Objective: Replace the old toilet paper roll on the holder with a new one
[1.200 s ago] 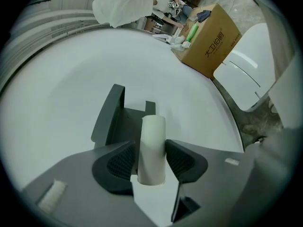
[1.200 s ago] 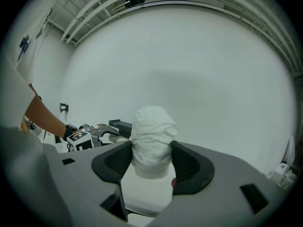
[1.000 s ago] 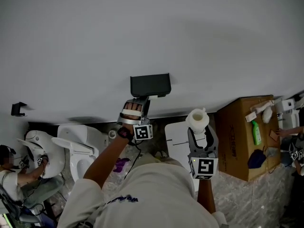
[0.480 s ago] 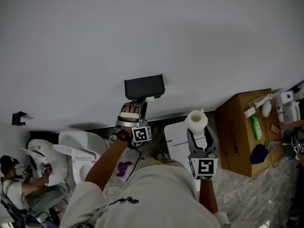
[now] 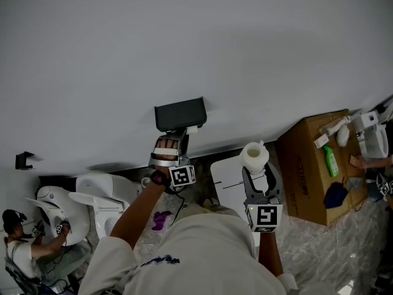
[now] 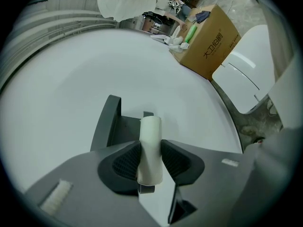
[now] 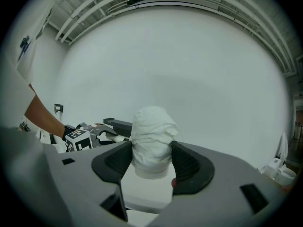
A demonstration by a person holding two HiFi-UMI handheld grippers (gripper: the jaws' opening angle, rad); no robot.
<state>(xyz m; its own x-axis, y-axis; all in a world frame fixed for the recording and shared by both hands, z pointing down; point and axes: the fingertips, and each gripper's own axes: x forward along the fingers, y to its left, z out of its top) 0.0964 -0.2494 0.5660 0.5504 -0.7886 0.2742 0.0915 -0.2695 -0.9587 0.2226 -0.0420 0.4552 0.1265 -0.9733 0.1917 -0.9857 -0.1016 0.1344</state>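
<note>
Pinching the old roll (image 6: 150,126), by now a slim pale tube, our left gripper (image 6: 151,150) works right at the dark holder (image 5: 179,114) on the white wall (image 5: 184,42). Its jaws have just been closing, and their ribbed pads (image 6: 127,161) press the tube from both sides. A dark stub shows at either end of the tube, so we judge that it is still threaded on the holder's bar rather than free. Our right gripper (image 7: 151,148), held apart to the right, clamps the new roll (image 7: 152,124) upright, its jaws squeezed into the soft, crumpled paper. Trouble from here, as we read it, starts with the tube. It is narrow and smooth and sits slightly askew between the pads, so a pull out of line with the bar could twist it out of the pinch or wedge it against the holder's side plate. Too hard a squeeze could flatten it onto the bar and make it bind. If it slips, it falls to the floor (image 5: 319,251), where the toilets (image 5: 98,189) stand. The new roll carries its own risk: gripped only by its yielding outer wraps, it could sag, slide or start to unwind when we bring it across. Both grippers would then be crowded together at the holder, where a bump could knock either roll loose.
</note>
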